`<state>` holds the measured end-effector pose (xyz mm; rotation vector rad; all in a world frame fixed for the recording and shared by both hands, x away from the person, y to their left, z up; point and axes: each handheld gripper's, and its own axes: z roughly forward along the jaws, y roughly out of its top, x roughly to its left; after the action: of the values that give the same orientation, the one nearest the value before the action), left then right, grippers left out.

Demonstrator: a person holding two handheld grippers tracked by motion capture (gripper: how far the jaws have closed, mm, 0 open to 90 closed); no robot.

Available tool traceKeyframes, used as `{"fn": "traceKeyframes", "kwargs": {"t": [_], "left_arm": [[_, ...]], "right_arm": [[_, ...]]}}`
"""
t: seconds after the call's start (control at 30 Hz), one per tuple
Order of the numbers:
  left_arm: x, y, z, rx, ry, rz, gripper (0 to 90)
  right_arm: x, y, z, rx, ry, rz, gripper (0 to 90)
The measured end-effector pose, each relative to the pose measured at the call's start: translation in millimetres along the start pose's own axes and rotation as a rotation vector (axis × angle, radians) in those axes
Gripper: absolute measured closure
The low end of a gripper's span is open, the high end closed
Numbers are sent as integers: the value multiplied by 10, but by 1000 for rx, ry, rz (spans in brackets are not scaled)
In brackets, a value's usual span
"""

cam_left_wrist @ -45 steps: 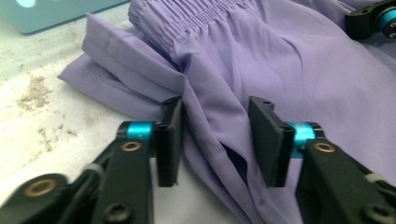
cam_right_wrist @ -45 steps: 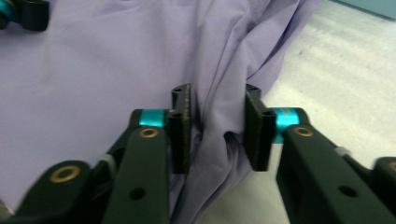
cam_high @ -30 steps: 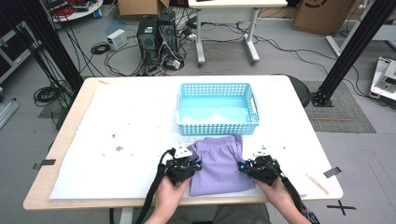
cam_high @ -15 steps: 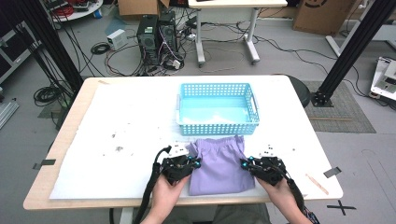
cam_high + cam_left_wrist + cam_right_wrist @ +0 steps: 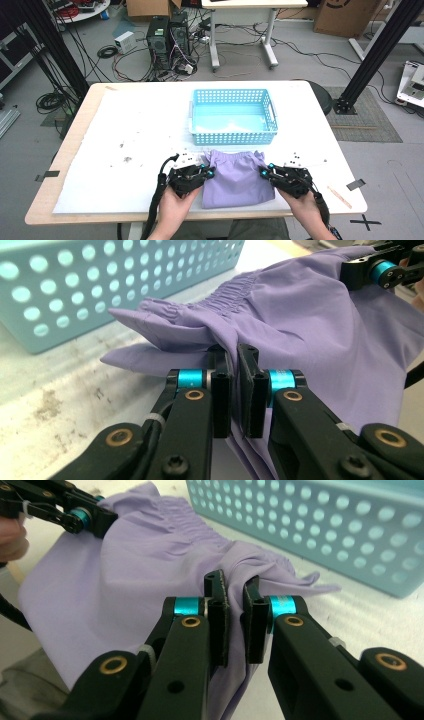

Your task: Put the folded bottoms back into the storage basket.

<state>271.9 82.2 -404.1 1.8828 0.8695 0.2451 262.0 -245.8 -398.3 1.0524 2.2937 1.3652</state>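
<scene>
Purple garment (image 5: pixel 236 178) lies on the worktop (image 5: pixel 125 140), just in front of the blue basket (image 5: pixel 233 116). Left claw (image 5: pixel 234 390) and right claw (image 5: pixel 234 625) each pinch a side edge. Risk: thin folds could slip out if lifted unevenly. No readable writing.

The table (image 5: pixel 70 150) has a light wooden edge and a white, speckled cover, and stands on a grey floor (image 5: pixel 30 150). Behind it sit two dark computer towers (image 5: pixel 167 40) amid tangled cables (image 5: pixel 107 52), next to a white desk frame (image 5: pixel 240 35). Black metal posts (image 5: pixel 380 47) rise at both sides. Cardboard boxes (image 5: pixel 345 15) stand at the back. Tape forms a black cross (image 5: pixel 365 221) on the floor at right.
</scene>
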Motion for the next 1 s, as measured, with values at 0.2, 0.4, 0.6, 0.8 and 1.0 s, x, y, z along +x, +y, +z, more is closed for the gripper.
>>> {"fn": "traceKeyframes", "kwargs": {"t": [0.2, 0.4, 0.6, 0.8, 1.0], "left_arm": [[5, 164, -123, -38, -19, 10, 851], [17, 411, -208, -76, -20, 34, 851], [78, 703, -224, -95, -10, 58, 851], [242, 1014, -209, -128, 22, 65, 852], [441, 1256, -86, -143, 68, 75, 853]], "right_arm": [[24, 153, -105, -41, 4, -12, 848], [3, 337, -201, -83, 2, -18, 847], [-80, 576, -245, -121, -19, -28, 848], [-236, 870, -149, -137, -60, -34, 847], [-402, 1105, 44, -135, -94, -45, 847]]}}
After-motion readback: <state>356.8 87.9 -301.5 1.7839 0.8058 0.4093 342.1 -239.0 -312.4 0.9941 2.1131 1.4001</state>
